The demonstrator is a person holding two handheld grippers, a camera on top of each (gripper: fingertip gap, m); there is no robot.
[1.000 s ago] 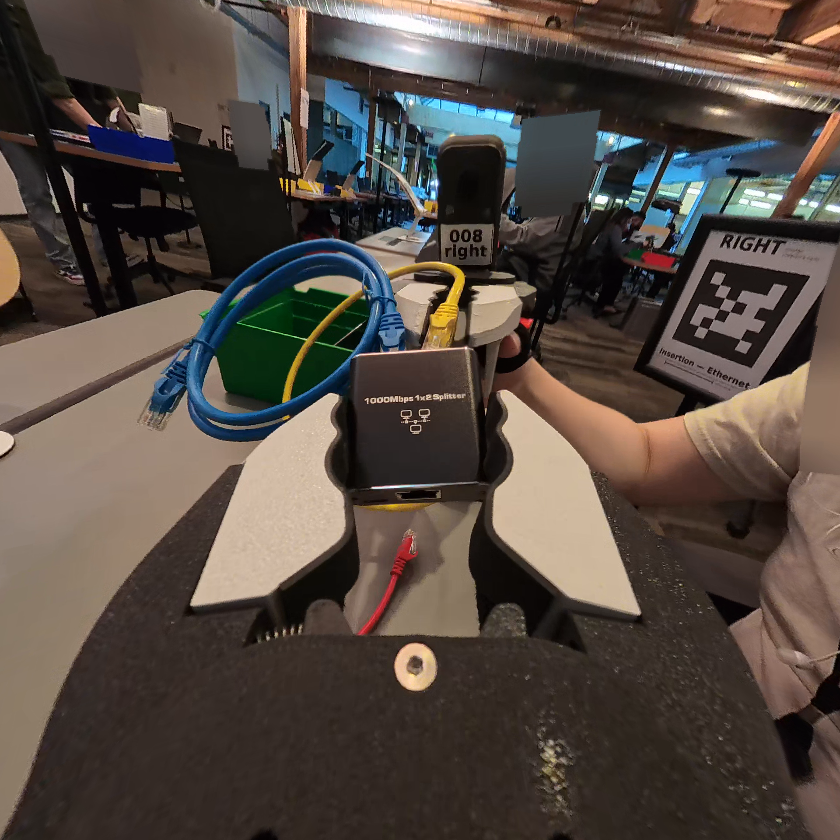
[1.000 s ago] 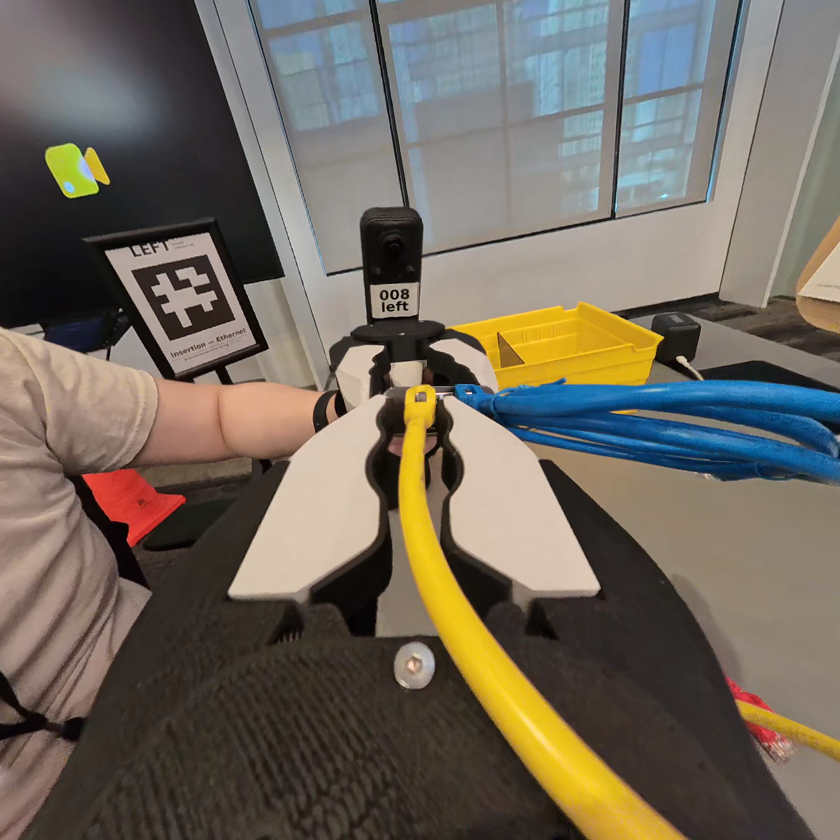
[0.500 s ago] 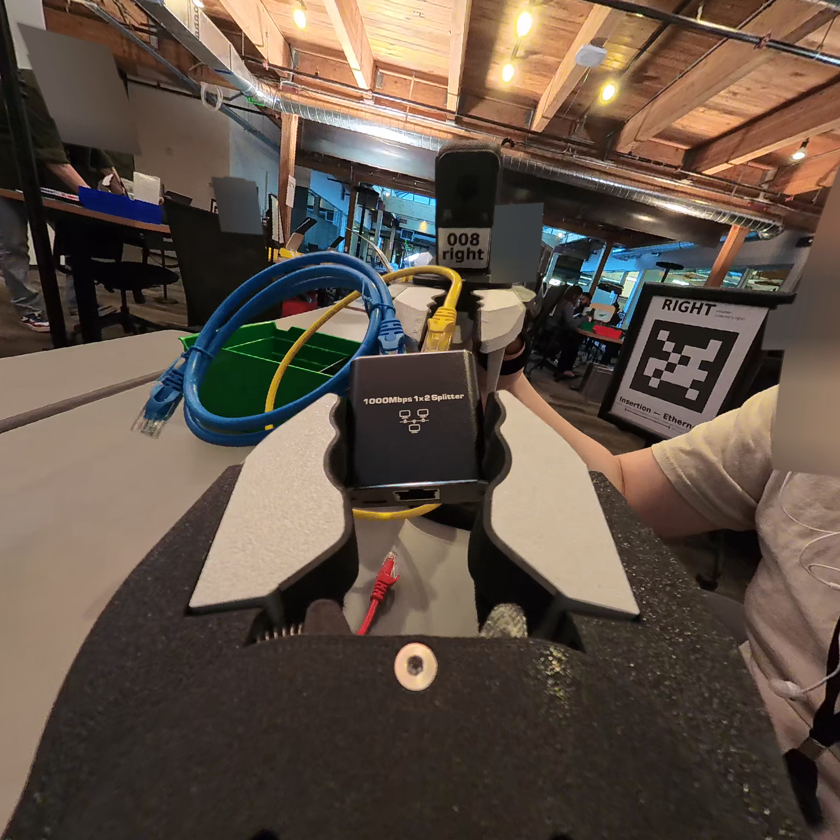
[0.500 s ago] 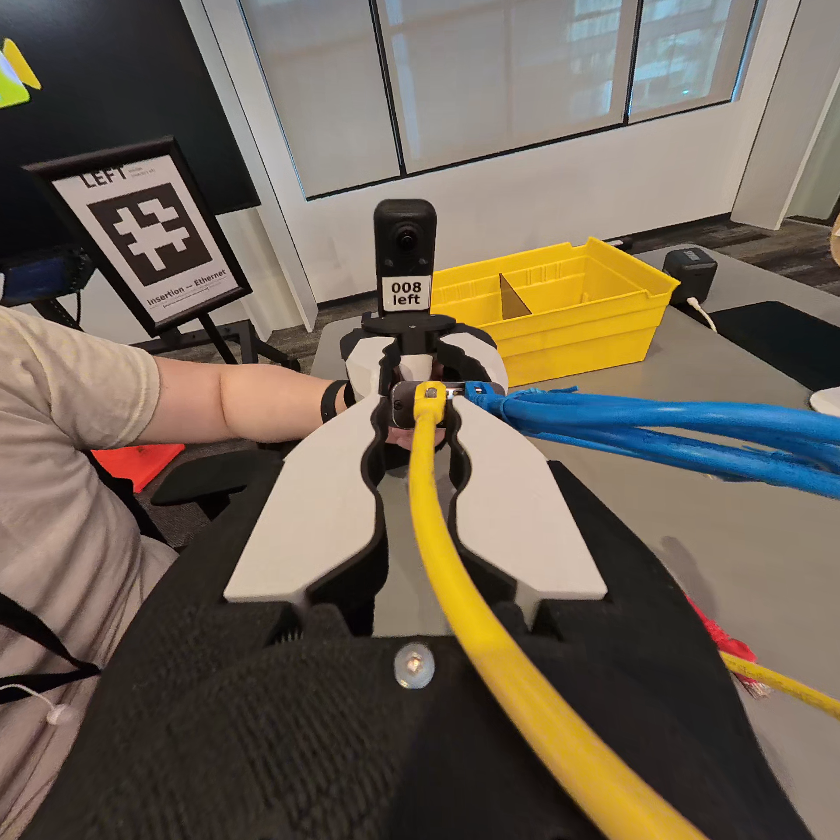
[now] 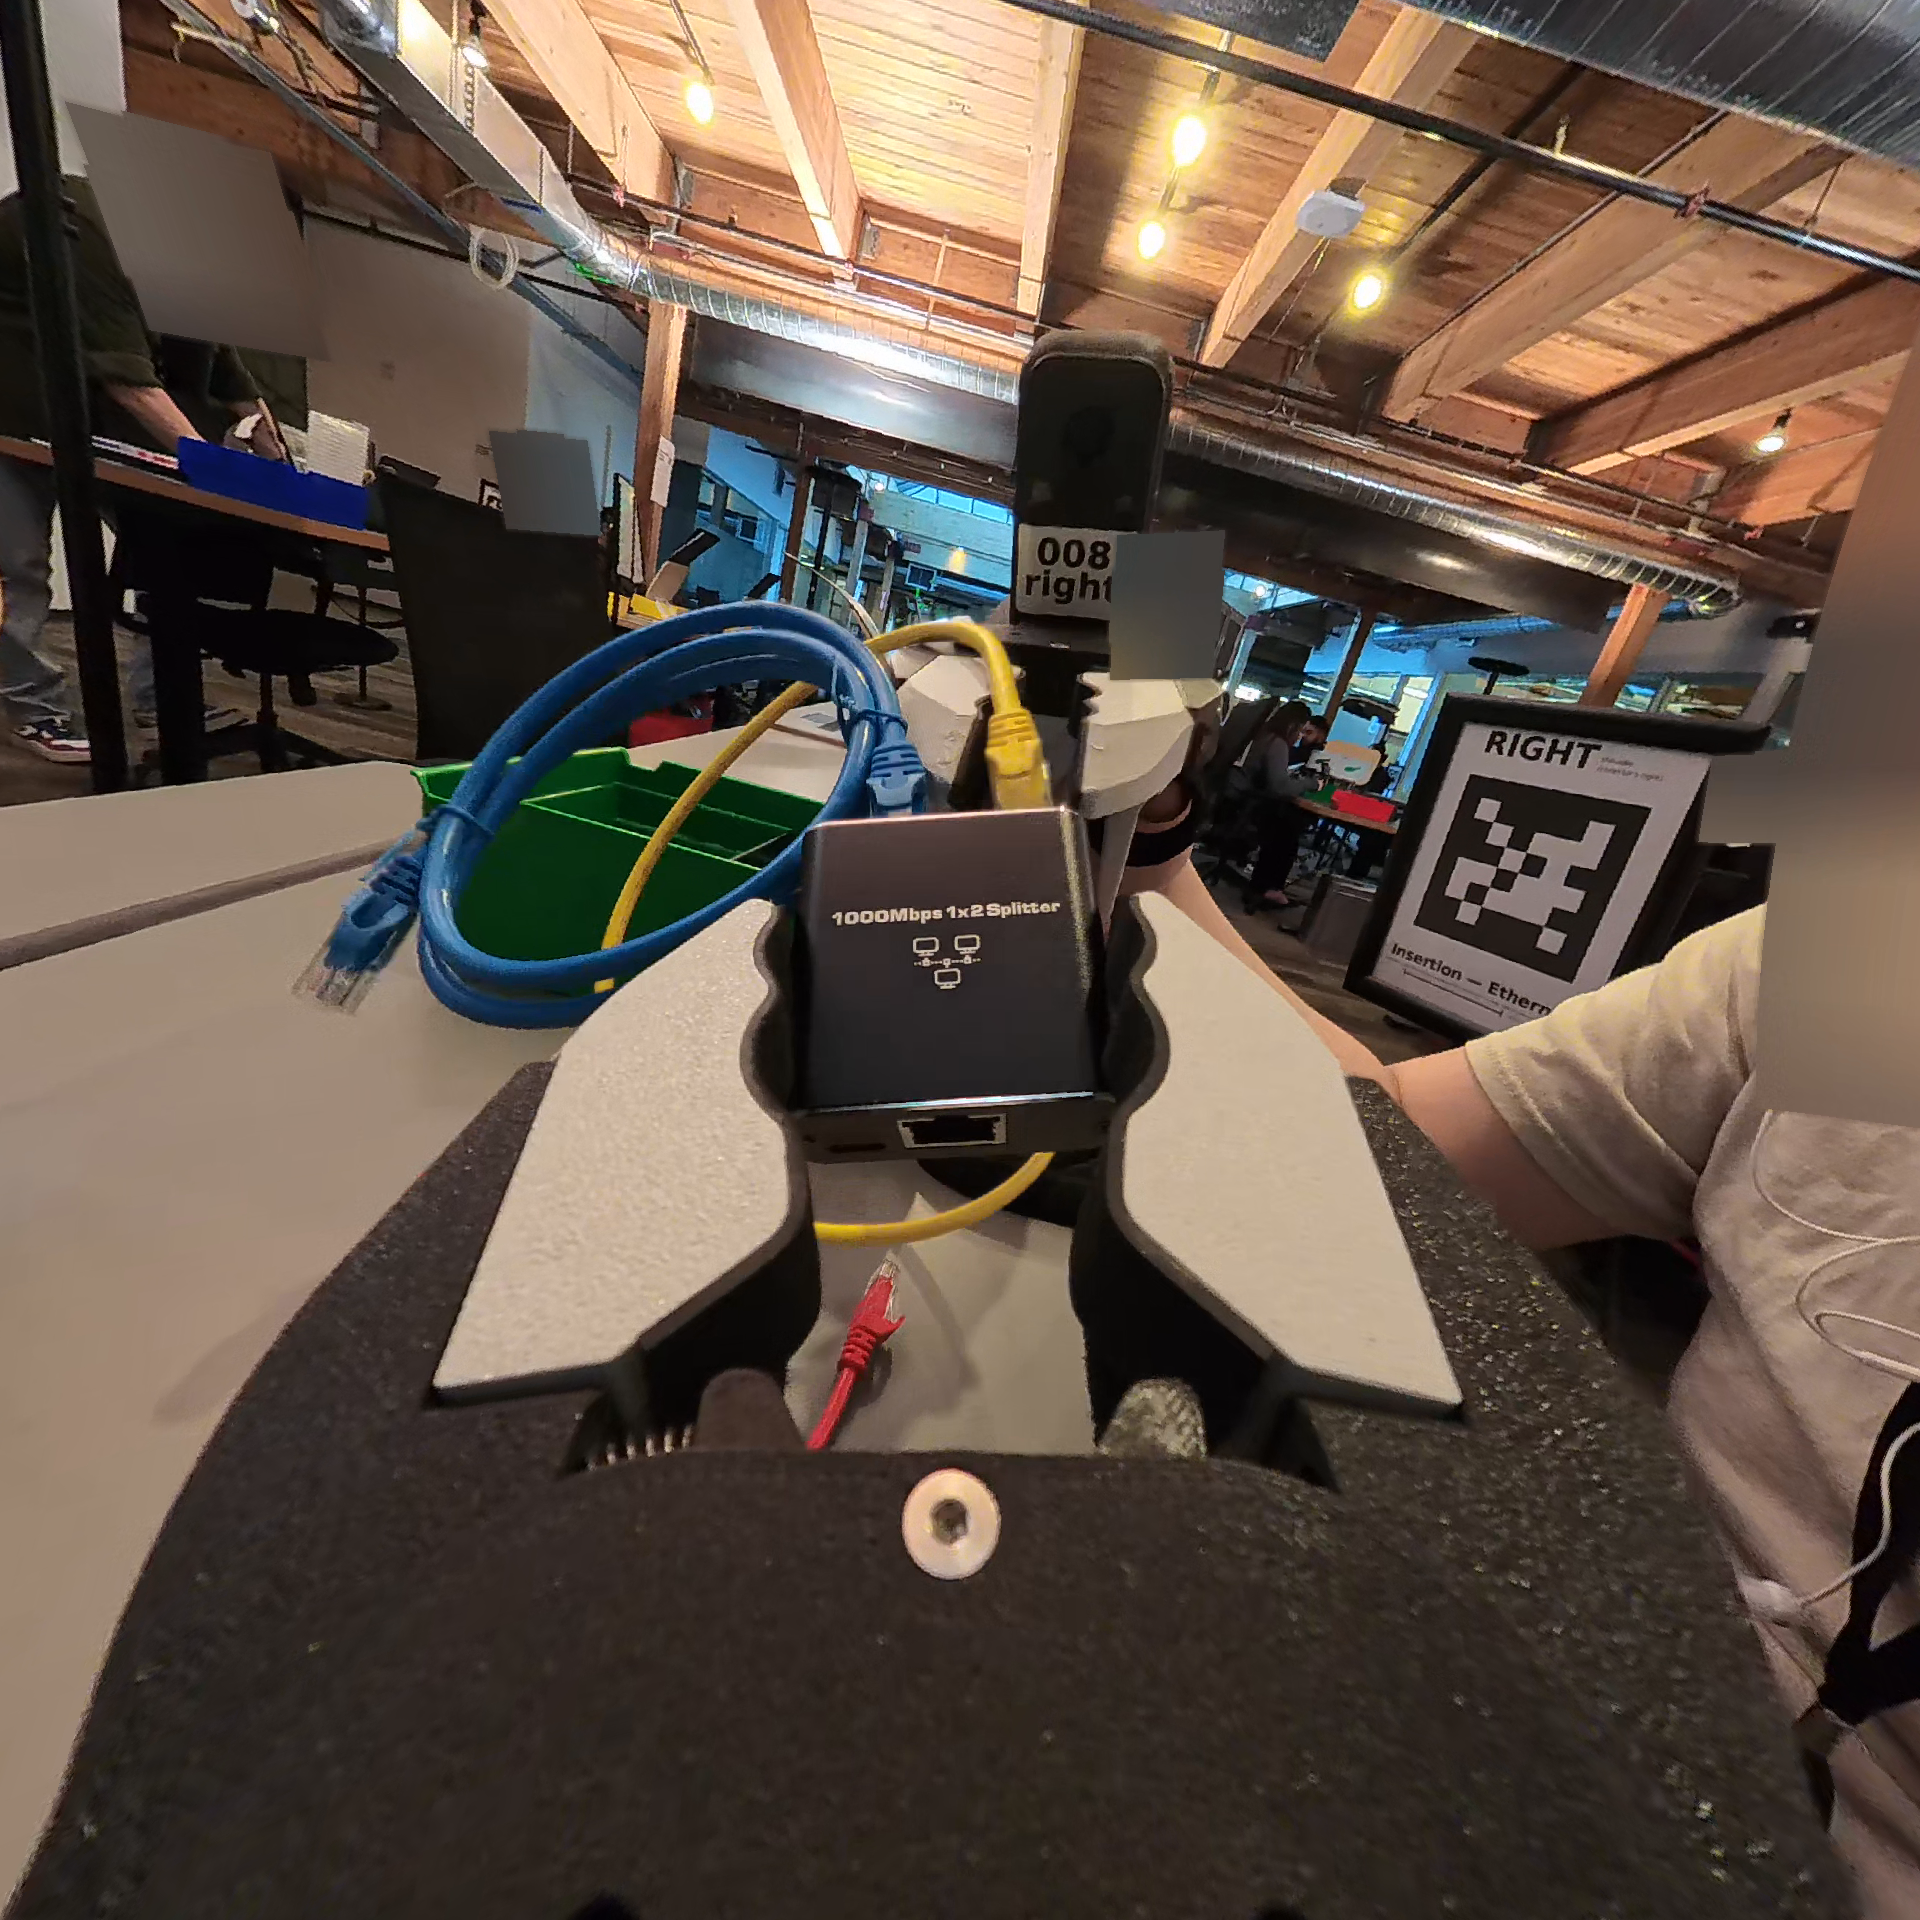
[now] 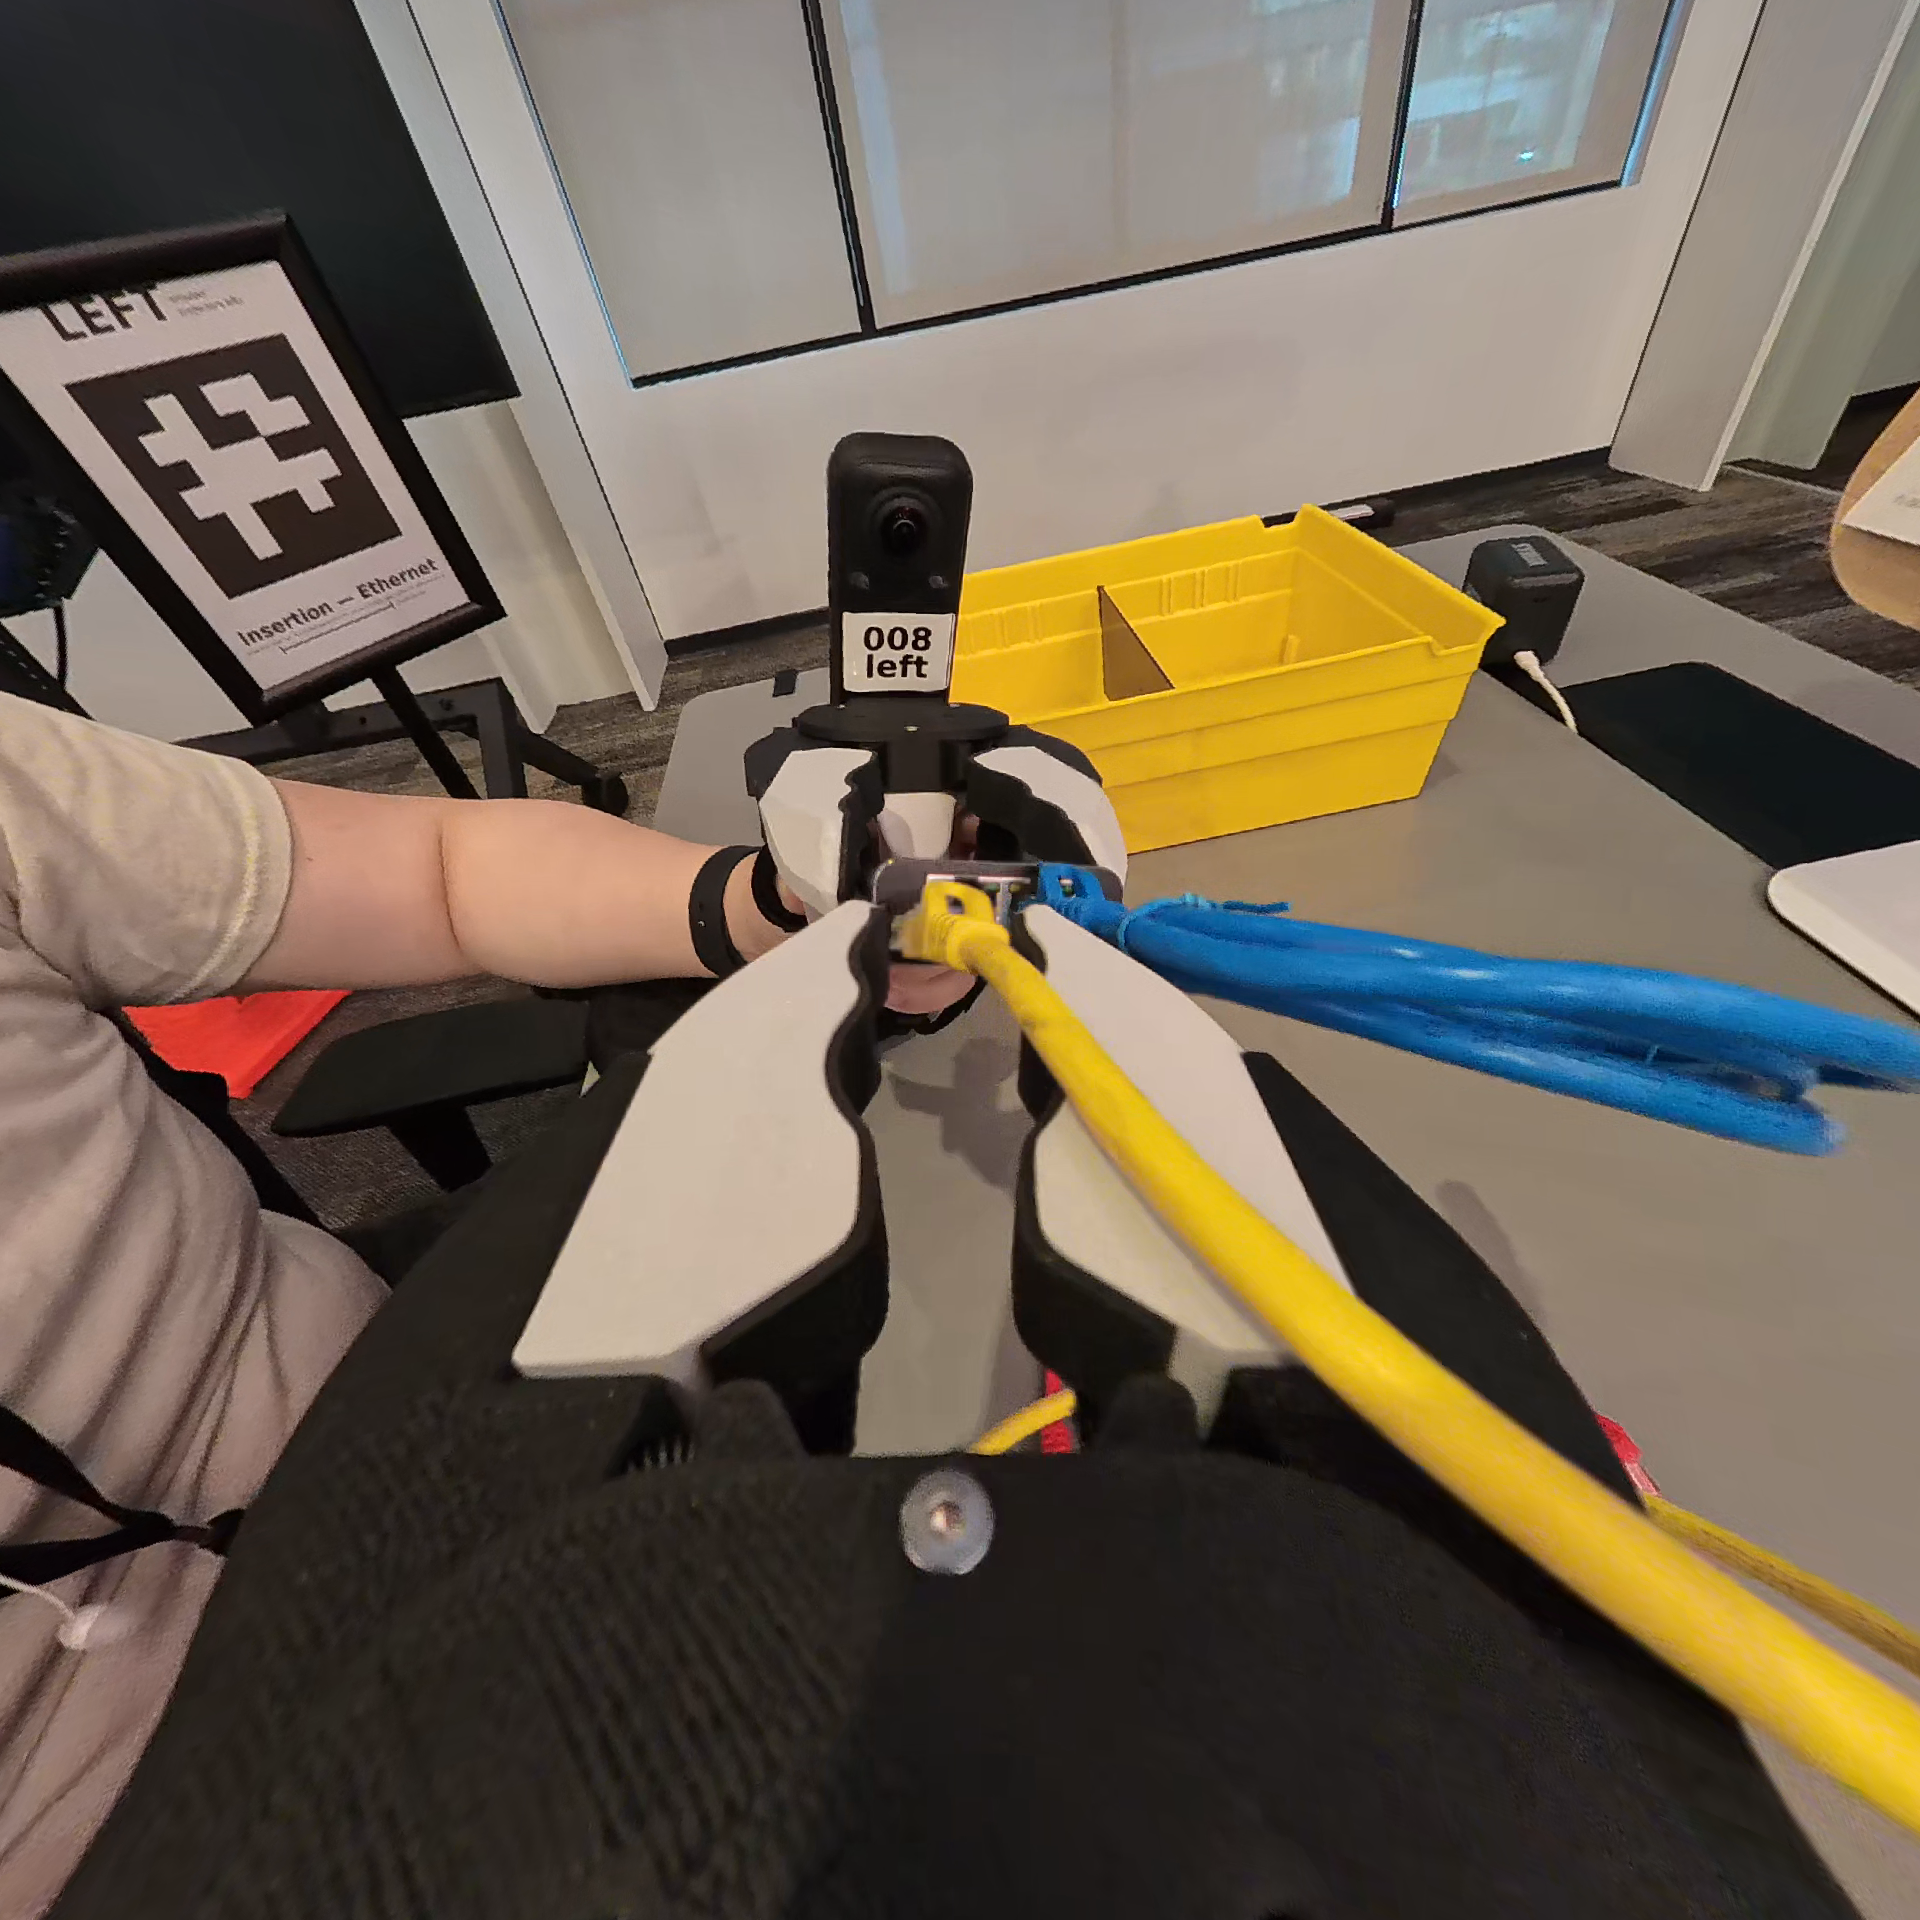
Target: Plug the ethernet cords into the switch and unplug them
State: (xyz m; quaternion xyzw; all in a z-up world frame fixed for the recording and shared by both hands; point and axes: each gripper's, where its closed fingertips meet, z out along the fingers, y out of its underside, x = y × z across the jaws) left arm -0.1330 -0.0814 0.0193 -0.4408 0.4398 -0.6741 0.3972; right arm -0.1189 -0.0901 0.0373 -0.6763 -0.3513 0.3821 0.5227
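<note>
My left gripper (image 5: 948,935) is shut on the black switch (image 5: 945,966) and holds it above the grey table (image 5: 208,1091). A blue plug (image 5: 891,774) and a yellow plug (image 5: 1013,758) sit at the switch's far ports. My right gripper (image 6: 951,925) faces the switch (image 6: 951,881) with its fingertips on either side of the yellow plug (image 6: 935,925). A gap shows beside the right pad, so it is open. The yellow cable (image 6: 1247,1226) runs back over my right finger. The coiled blue cable (image 6: 1455,1008) hangs to the right.
A green bin (image 5: 644,821) stands behind the blue coil (image 5: 540,977). A red plug (image 5: 873,1320) lies on the table under my left gripper. A yellow bin (image 6: 1247,727), a dark mat (image 6: 1745,758) and a black charger (image 6: 1522,603) lie beyond. Marker signs (image 5: 1527,862) (image 6: 239,468) stand at the sides.
Both grippers tilted and shifted while staying face to face. My right fingers spread slightly off the yellow plug, and the yellow cable moved from between them onto the right finger. The left grasp is unchanged.
</note>
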